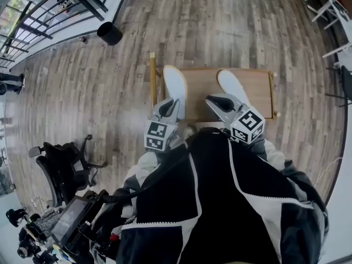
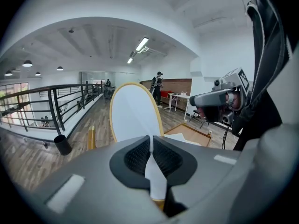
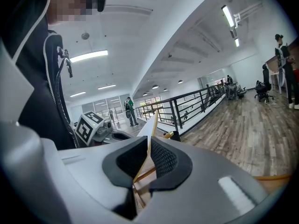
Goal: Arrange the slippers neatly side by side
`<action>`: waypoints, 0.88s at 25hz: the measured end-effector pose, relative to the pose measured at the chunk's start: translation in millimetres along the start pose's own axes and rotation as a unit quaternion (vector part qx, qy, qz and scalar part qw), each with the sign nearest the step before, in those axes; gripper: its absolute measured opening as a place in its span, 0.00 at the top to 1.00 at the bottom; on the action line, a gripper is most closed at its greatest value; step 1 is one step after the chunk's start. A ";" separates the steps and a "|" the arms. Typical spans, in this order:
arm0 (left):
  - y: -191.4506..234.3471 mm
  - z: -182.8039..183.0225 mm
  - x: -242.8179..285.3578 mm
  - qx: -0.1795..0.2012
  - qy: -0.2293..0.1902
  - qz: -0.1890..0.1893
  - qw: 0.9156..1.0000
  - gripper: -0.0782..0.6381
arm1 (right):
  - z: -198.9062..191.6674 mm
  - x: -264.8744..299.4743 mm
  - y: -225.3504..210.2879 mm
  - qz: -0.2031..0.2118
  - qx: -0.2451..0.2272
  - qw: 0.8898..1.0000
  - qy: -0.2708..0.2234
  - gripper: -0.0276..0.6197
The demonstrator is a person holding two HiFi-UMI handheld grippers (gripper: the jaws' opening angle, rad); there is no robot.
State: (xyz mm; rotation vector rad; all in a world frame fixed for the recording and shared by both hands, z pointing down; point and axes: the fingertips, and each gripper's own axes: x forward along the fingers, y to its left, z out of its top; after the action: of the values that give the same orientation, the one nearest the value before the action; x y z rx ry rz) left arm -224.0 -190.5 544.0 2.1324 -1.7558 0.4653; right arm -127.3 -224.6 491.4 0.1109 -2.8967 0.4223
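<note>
The left gripper (image 1: pixel 166 111) pinches the left slipper (image 1: pixel 175 84) and the right gripper (image 1: pixel 218 102) the right slipper (image 1: pixel 231 82) (both over the board (image 1: pixel 258 89), upper centre), so bring them close, toes level, soles down, before releasing.

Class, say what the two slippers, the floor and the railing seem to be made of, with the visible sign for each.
The left slipper and right slipper: thin, flat, matt white face with a tan rim; perhaps foam or fabric, unclear. The floor: planks with grain and seams; wood or laminate. The railing: thin dark bars, probably painted metal.
</note>
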 end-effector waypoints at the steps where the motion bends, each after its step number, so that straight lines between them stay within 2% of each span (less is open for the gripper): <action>1: 5.7 -5.7 3.4 -0.012 0.007 -0.002 1.000 0.85 | -0.3 2.5 -0.4 -0.004 0.001 1.000 0.000 0.92; 5: 24.6 -30.7 20.4 -0.046 0.037 0.001 0.998 0.85 | -6.9 5.8 -2.3 -0.019 0.003 1.000 0.004 0.92; 12: 26.3 -50.5 61.0 -0.025 0.090 0.005 0.996 0.85 | -10.9 -17.3 -9.0 -0.037 0.008 0.999 0.013 0.92; 17: 40.8 -84.1 82.7 -0.062 0.125 0.014 0.990 0.85 | -19.5 -25.8 -8.8 -0.046 0.015 0.999 0.019 0.92; 22: 48.1 -104.0 90.7 -0.072 0.158 0.029 0.984 0.85 | -21.0 -38.6 -12.5 -0.057 0.019 0.998 0.023 0.92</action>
State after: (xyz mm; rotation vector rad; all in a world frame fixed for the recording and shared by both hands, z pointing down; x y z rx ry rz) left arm -258.3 -230.7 680.3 1.8007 -1.6209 0.6327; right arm -84.3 -228.7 506.0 0.2680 -2.8214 0.4525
